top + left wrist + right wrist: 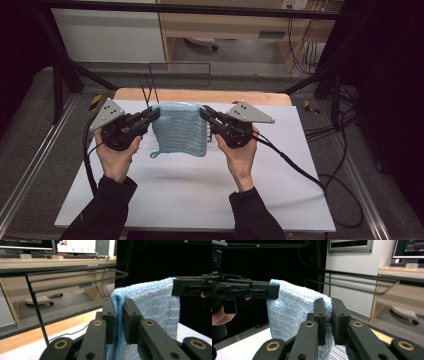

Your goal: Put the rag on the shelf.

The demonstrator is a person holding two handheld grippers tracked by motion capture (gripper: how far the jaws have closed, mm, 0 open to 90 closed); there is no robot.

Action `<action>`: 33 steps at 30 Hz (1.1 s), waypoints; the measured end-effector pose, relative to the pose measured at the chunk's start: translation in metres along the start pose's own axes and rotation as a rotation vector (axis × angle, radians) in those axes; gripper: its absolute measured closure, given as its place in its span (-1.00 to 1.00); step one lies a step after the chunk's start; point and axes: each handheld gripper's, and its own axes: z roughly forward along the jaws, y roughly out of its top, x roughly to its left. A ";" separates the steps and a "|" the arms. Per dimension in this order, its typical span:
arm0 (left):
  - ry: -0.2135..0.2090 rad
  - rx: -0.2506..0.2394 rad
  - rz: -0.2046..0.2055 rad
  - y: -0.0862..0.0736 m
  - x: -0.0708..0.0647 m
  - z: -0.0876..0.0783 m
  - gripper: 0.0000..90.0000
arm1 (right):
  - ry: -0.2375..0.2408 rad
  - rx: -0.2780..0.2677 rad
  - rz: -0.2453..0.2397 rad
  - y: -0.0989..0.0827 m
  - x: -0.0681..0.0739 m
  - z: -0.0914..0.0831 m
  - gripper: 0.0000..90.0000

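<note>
Towel (179, 129), light blue, hangs in air over far half of table (280, 175), stretched betw. both grippers; left gripper (154, 114) pinches its top left corner, right gripper (205, 113) its top right; jaws pressed onto terry edge in both gripper views; small loop dangles at lower left corner. Step looks like carrying it to wire rack (178, 75) just past far edge, prob. to drape over a bar; next move needs both lifted level, forward, top edge over bar, then let go together. Table white, bare wood strip at far edge; desk (57, 262) w/ monitors beyond; cables trail right.
</note>
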 end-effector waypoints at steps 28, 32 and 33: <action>0.029 -0.136 -0.010 0.049 0.018 0.007 0.80 | -0.044 -0.110 -0.047 0.056 -0.002 0.019 0.86; 0.035 -0.144 -0.012 0.055 0.021 0.010 0.80 | -0.049 -0.121 -0.053 0.061 -0.004 0.023 0.86; 0.037 -0.146 -0.011 0.056 0.021 0.011 0.80 | -0.049 -0.120 -0.054 0.062 -0.005 0.024 0.86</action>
